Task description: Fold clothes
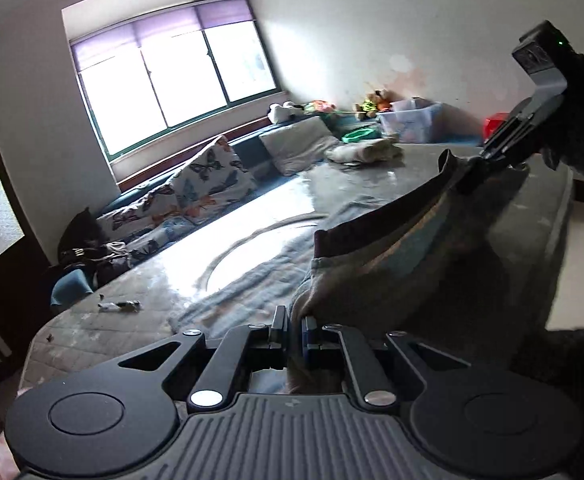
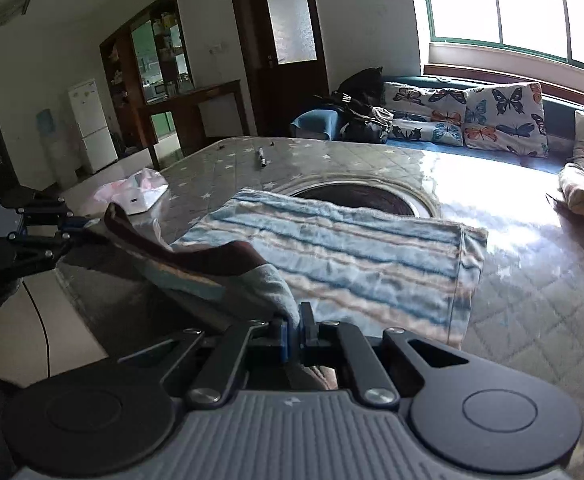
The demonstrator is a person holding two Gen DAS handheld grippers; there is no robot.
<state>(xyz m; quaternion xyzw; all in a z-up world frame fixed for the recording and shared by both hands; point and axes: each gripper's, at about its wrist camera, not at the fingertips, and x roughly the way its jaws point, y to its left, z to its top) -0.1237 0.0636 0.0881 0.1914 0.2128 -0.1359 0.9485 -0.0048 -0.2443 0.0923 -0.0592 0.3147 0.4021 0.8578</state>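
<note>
A striped blue-and-beige cloth [image 2: 331,248] with a dark brown hem lies on the quilted star-patterned table cover [image 2: 531,280]. Its near edge is lifted off the table and stretched between both grippers. My right gripper [image 2: 297,320] is shut on one corner of that edge. My left gripper [image 2: 80,224] shows at the left, shut on the other corner. In the left wrist view, my left gripper [image 1: 293,320] pinches the cloth [image 1: 391,248], and the hem runs up to my right gripper [image 1: 471,172] at the upper right.
A dark round ring [image 2: 363,196] sits in the table's middle behind the cloth. A marker pen [image 2: 260,157] lies at the far end, a white-pink bundle [image 2: 140,192] at the left edge. Butterfly cushions [image 2: 503,116] line the window bench; a plastic box [image 1: 411,120] of toys stands beyond.
</note>
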